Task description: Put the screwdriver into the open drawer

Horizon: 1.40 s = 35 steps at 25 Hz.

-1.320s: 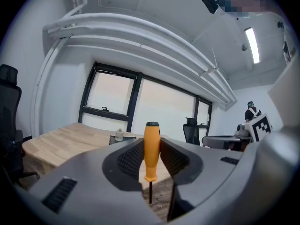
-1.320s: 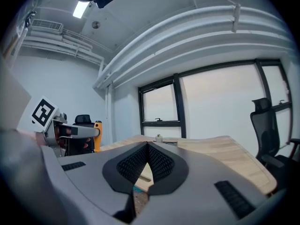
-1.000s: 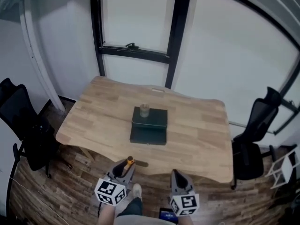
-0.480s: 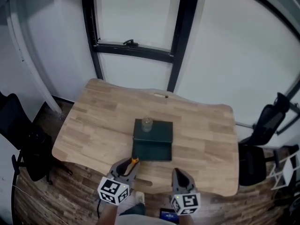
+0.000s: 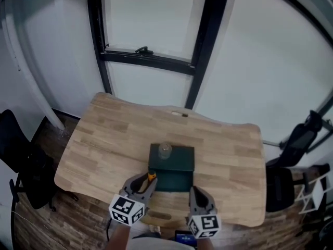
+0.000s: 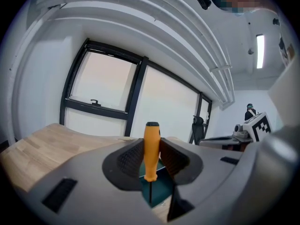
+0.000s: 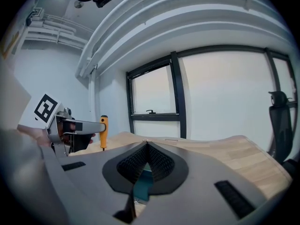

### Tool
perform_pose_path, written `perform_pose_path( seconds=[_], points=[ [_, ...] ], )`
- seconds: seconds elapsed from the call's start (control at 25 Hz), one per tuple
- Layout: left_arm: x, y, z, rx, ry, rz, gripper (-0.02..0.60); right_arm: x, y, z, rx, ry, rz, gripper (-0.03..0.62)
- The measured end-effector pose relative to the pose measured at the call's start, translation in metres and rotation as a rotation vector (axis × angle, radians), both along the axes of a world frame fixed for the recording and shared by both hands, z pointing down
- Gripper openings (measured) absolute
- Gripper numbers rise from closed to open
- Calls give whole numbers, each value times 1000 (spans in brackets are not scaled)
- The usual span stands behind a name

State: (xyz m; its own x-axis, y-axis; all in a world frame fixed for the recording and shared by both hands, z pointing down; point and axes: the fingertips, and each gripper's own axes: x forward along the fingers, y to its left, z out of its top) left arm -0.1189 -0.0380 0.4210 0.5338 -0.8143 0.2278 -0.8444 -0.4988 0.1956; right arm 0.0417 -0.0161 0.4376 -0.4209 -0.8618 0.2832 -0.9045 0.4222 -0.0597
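A dark green drawer box (image 5: pixel 180 157) stands mid-table, its drawer (image 5: pixel 174 183) pulled out toward me. My left gripper (image 5: pixel 147 180) is shut on the orange handle of the screwdriver (image 5: pixel 151 176), just left of the open drawer's front. In the left gripper view the screwdriver (image 6: pixel 151 165) stands upright between the pads, shaft pointing down, with the left gripper (image 6: pixel 151 142) above the green box (image 6: pixel 158 187). My right gripper (image 5: pixel 192 191) hovers at the drawer's right front corner. In its own view the right gripper (image 7: pixel 146 146) is shut on nothing, and the screwdriver (image 7: pixel 103 131) shows to its left.
A small glass jar (image 5: pixel 165 149) sits on top of the box. The wooden table (image 5: pixel 104 139) backs onto a black-framed window (image 5: pixel 148 56). Black office chairs stand at the left (image 5: pixel 23 163) and right (image 5: pixel 294 150) of the table.
Both grippers moved forward from beyond the table's near edge to the front of the open drawer. The left one still carries the screwdriver. The box looms nearer in view.
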Motion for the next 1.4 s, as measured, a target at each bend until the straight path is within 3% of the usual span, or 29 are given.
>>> perform_pose_path(
  seconds=[0.88, 1.4],
  points=[
    [2, -34, -12, 40, -22, 22, 110, 12, -35, -25, 81, -93, 47, -3],
    [12, -58, -10, 32, -32, 45, 112, 19, -56, -13, 43, -93, 59, -3]
  ],
)
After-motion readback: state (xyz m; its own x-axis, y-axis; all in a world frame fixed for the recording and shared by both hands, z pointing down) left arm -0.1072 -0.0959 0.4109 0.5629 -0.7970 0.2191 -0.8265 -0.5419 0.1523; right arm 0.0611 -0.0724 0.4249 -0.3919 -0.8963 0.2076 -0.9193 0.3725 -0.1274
